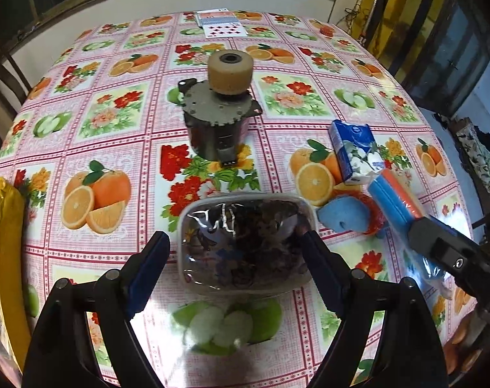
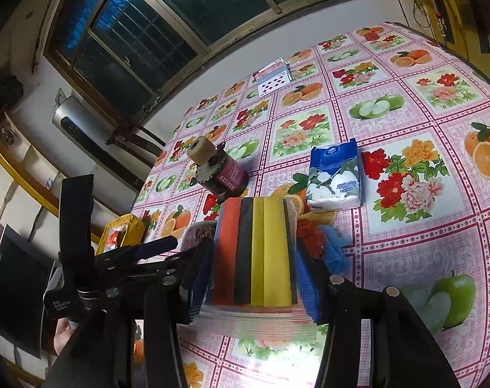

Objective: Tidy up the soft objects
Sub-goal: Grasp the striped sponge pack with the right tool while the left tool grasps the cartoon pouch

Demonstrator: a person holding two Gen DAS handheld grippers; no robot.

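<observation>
right wrist view: right tongs [image 2: 254, 278] clamped on a wrapped pack of sponges [image 2: 256, 252], coloured layers (orange, black, yellow) upright between the blue pads, clear wrap bunched below. the pack looks lifted just above the counter [image 2: 422, 226]; contact with the cloth cannot be confirmed. tissue pack [image 2: 335, 177] lies flat beyond it, near but apart. a red mesh scrubber [image 2: 311, 237] and a blue sponge piece [image 2: 337, 249] sit just right of the held pack.

left wrist view: left tongs [image 1: 235, 255] spread wide, holding nothing, jaws on either side of a clear plastic container [image 1: 245, 245] with dark contents; the right finger appears at or against its rim, the left finger stands clear. motor with roller [image 1: 222, 110] stands mid-counter, playing cards [image 1: 222, 24] at the far edge. both are hard, probably not part of the sort.

judgement: step in hand is carrying the sponge pack to a grouping spot, likely beside the tissue pack.
- keep the squeeze light; foam compresses and the wrap is slick, so slip is the risk.
- lift clear of the scrubber before moving sideways.
- set down flat, edges aligned with the tissue pack, then release slowly.
- left tongs should stay clear of the container.
</observation>
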